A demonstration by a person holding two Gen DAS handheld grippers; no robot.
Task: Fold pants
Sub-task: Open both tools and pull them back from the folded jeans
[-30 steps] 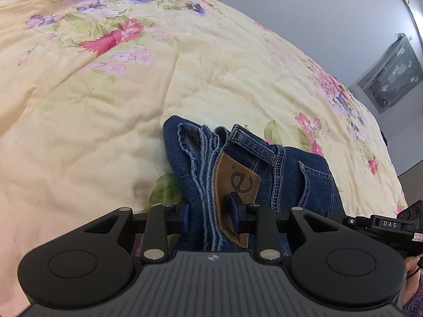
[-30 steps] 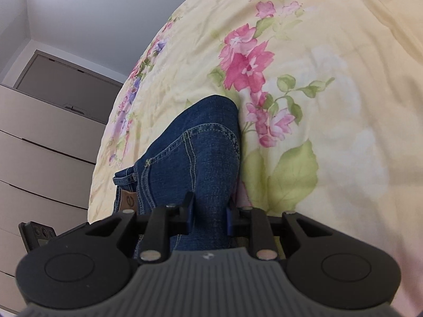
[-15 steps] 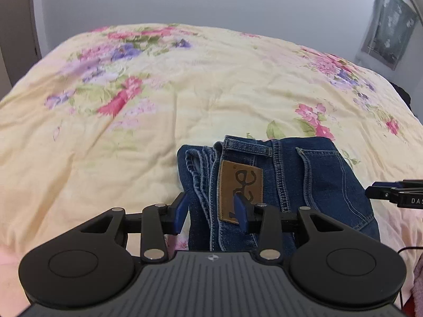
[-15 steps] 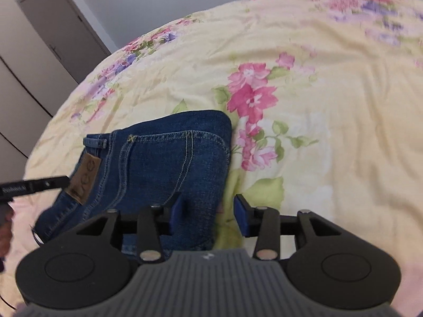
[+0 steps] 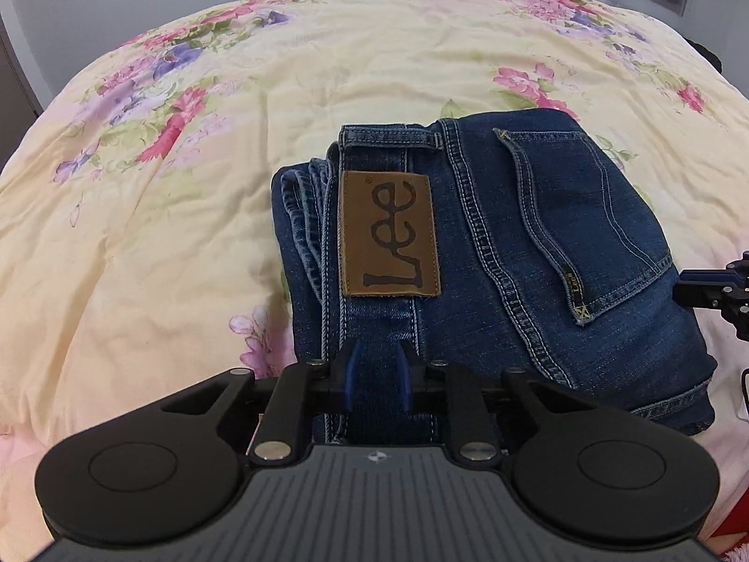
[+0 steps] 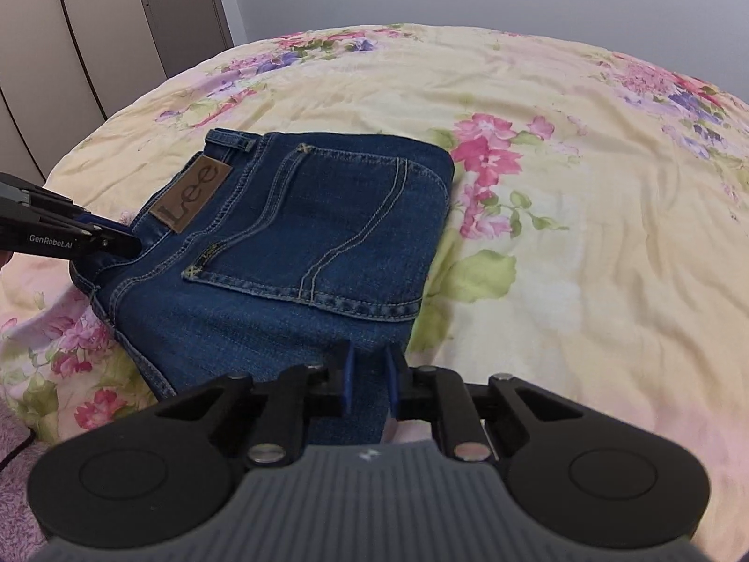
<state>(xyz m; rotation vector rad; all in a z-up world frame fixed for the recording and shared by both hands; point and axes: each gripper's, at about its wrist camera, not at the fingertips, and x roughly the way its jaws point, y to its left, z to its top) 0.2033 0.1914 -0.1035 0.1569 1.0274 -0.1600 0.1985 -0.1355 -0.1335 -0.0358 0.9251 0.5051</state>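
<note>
Folded jeans (image 5: pixel 538 253) lie on the bed (image 5: pixel 164 243); left hand-held gripper (image 5: pixel 378 377) pinches the waistband edge; right hand-held gripper (image 6: pixel 370 377) pinches the near fold.

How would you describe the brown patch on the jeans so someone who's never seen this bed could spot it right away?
On the yellow floral bedspread lies a folded pair of dark blue jeans. At their waistband end, just below a belt loop, sits the leather patch. It is the only brown piece on the denim, a rectangle stamped "Lee" in dark letters.
</note>
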